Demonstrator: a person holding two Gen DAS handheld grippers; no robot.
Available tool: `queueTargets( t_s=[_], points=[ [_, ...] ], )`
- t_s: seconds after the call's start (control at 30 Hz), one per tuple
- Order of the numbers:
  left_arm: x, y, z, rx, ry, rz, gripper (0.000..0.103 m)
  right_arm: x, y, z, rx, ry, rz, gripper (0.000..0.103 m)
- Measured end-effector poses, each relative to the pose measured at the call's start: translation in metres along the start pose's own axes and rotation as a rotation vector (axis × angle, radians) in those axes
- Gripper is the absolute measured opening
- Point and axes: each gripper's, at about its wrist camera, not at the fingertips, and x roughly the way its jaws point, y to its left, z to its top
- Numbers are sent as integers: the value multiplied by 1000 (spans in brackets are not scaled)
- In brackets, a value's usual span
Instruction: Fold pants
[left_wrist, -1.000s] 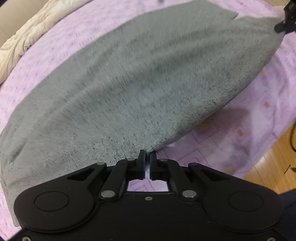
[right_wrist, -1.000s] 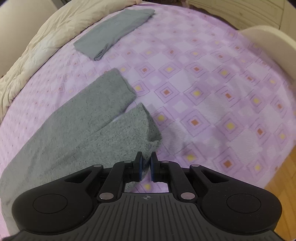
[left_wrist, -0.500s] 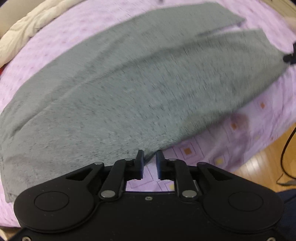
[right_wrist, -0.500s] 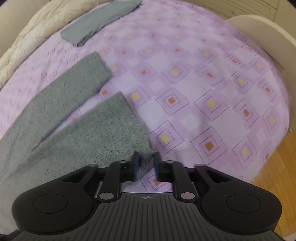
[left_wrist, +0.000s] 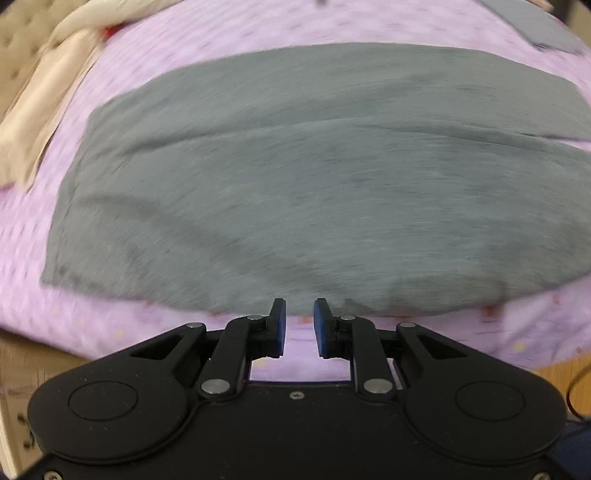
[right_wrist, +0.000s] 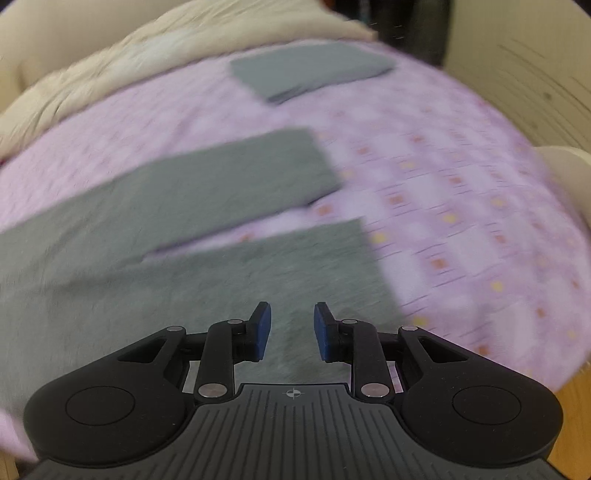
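Grey pants (left_wrist: 314, 177) lie flat on the purple patterned bed (right_wrist: 461, 221); we can read no label or writing anywhere. Long axis runs left-right in both views, legs splitting toward the right. Left gripper (left_wrist: 298, 325) and right gripper (right_wrist: 291, 330) jaws spread, pinching nothing.

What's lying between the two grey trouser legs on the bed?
Nothing but a bare wedge of the purple patterned bedsheet separates the two legs of the grey pants; the right wrist view shows it.
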Motion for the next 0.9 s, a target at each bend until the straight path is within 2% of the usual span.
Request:
queueTargets(
  t_s=[0.07, 0.17, 0.3, 0.33, 0.37, 0.43, 0.53, 0.63, 0.8, 0.9],
  points=[
    [6, 18, 0, -41, 15, 23, 28, 13, 5, -3, -14, 59, 3, 25],
    [8, 39, 0, -74, 25, 44, 28, 39, 2, -8, 4, 160, -92, 25],
    [7, 58, 12, -66, -4, 45, 28, 40, 15, 5, 1, 163, -170, 25],
    [9, 63, 18, -55, -15, 40, 32, 39, 20, 9, 3, 148, -180, 25],
    [11, 66, 23, -43, -22, 36, 37, 37, 24, 13, 20, 135, -178, 25],
    [16, 75, 35, -17, -32, 21, 39, 31, 29, 20, 89, 117, -170, 25],
    [33, 93, 50, -10, -32, 15, 39, 22, 37, 28, 210, 88, -143, 25],
    [40, 111, 67, -16, -41, 5, 39, 19, 54, 38, 263, 54, -115, 26],
    [61, 129, 118, 16, -84, 15, 39, 27, 100, 66, 233, 15, -59, 26],
    [76, 130, 152, 42, -105, -9, 39, 44, 138, 82, 169, 15, -6, 26]
  ],
)
